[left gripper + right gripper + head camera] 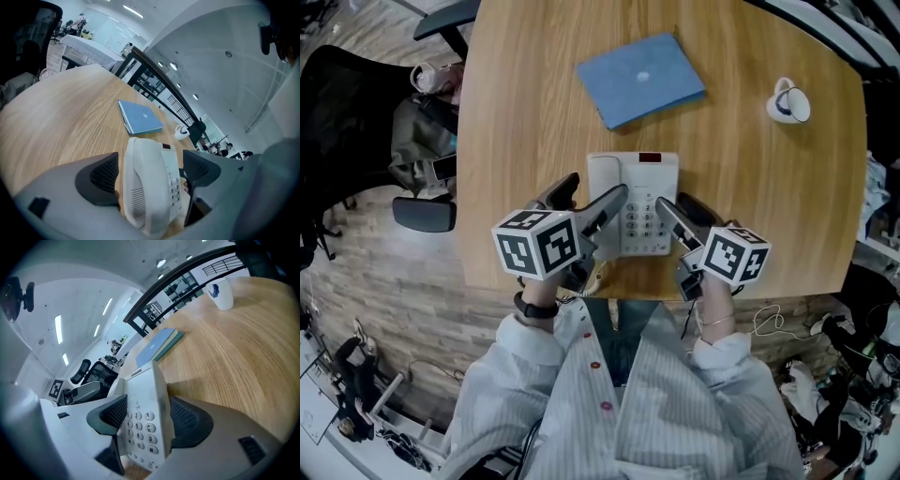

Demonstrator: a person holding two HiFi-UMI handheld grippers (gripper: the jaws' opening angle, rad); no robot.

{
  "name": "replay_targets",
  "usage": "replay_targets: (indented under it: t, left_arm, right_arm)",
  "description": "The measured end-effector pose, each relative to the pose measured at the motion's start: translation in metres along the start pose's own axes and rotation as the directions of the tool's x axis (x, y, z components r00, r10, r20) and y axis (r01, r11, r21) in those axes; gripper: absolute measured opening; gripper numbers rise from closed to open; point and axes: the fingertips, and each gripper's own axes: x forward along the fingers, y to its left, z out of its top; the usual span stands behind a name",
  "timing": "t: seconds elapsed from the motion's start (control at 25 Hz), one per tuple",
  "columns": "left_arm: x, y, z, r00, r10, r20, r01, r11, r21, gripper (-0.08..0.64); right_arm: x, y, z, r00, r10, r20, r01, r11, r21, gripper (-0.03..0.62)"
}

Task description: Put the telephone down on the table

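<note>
Claws first: my left claw (595, 194) is clamped on the handset side of the telephone (633, 202); my right claw (678, 208) is pinched onto its keypad edge, one pad over the buttons and the other against the outer side; so two claws are on one telephone. It sits in the lower middle of the head view, over the near edge of the table (525, 112); in the right gripper view it looks tilted with a shadow beside it, and I cannot tell whether its base touches the wood.

Counted: one telephone; one blue folder (640, 79) lying flat in the upper middle, just beyond the telephone and apart from it; one white mug (788, 103) in the upper right, well apart from both; two marker cubes, one on each claw (539, 244) (736, 253). The mug is the only container, and I cannot tell what is in it.

The table is pale wood with rounded corners; around it is a plank floor (403, 281); a black office chair (347, 112) stands at the left edge of the frame; loose cables (769, 323) lie at the lower right. My sleeves (534, 375) are striped; a dark band (532, 307) is on my left wrist.
</note>
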Motion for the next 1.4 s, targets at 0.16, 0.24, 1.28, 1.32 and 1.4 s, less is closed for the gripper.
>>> replay_targets:
  t: [0.16, 0.24, 1.28, 1.32, 1.4]
  left_arm:
    - [-0.011, -0.016, 0.013, 0.999, -0.024, 0.029, 0.023, 1.0, 0.013, 0.428]
    - [-0.018, -0.029, 0.022, 0.998, -0.047, 0.049, 0.045, 0.998, 0.036, 0.428]
    - [-0.134, -0.21, 0.115, 0.826, -0.513, 0.235, 0.45, 0.85, 0.274, 0.261]
    - [-0.134, -0.214, 0.115, 0.815, -0.53, 0.235, 0.47, 0.841, 0.268, 0.257]
    - [-0.134, -0.224, 0.115, 0.798, -0.556, 0.231, 0.498, 0.825, 0.266, 0.242]
  right_arm:
    - [-0.011, 0.012, 0.012, 1.0, 0.002, 0.024, -0.001, 0.999, -0.032, 0.282]
    - [-0.018, 0.021, 0.017, 0.999, 0.01, 0.033, -0.008, 0.998, -0.056, 0.282]
    - [-0.111, 0.226, 0.115, 0.88, 0.377, 0.288, -0.25, 0.885, -0.393, 0.139]
    - [-0.117, 0.228, 0.117, 0.876, 0.38, 0.296, -0.246, 0.882, -0.402, 0.131]
    - [-0.126, 0.23, 0.119, 0.871, 0.382, 0.308, -0.236, 0.877, -0.418, 0.111]
